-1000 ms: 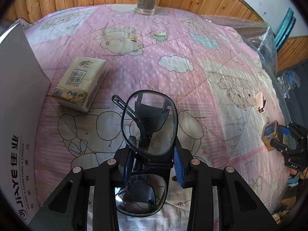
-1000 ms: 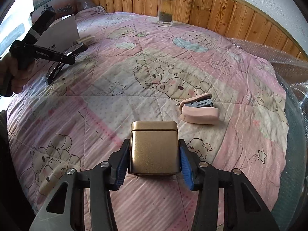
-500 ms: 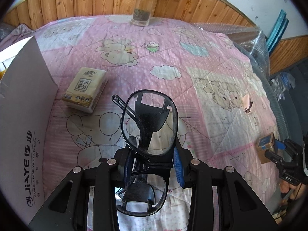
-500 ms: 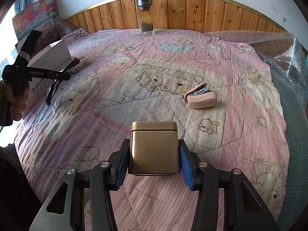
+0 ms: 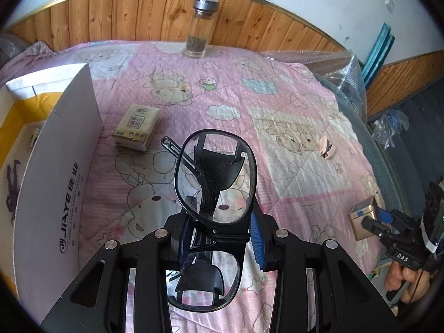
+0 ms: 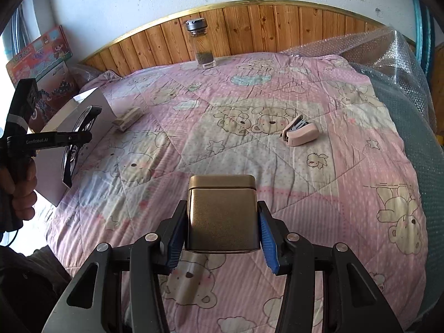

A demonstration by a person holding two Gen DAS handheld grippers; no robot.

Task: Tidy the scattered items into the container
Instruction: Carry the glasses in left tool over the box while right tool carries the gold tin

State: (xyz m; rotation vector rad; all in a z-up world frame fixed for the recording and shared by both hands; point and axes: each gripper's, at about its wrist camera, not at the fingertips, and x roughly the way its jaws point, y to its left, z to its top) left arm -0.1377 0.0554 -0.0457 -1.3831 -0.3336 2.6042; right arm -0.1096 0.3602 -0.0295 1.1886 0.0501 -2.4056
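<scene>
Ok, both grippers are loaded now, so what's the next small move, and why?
Probably carry the glasses in the left gripper sideways over the box wall: it stands just beside them, open-topped. The right gripper, holding the gold tin, is farther off.

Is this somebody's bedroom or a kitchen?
Probably a bedroom. A pink quilt printed with cartoon bears covers what looks like a bed, wooden panelling runs behind it, and a toy box stands in the corner.

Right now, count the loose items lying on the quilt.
3: tissue pack beside the cardboard box; pink stapler mid-quilt; glass bottle standing by the headboard. Others may be hidden.
</scene>
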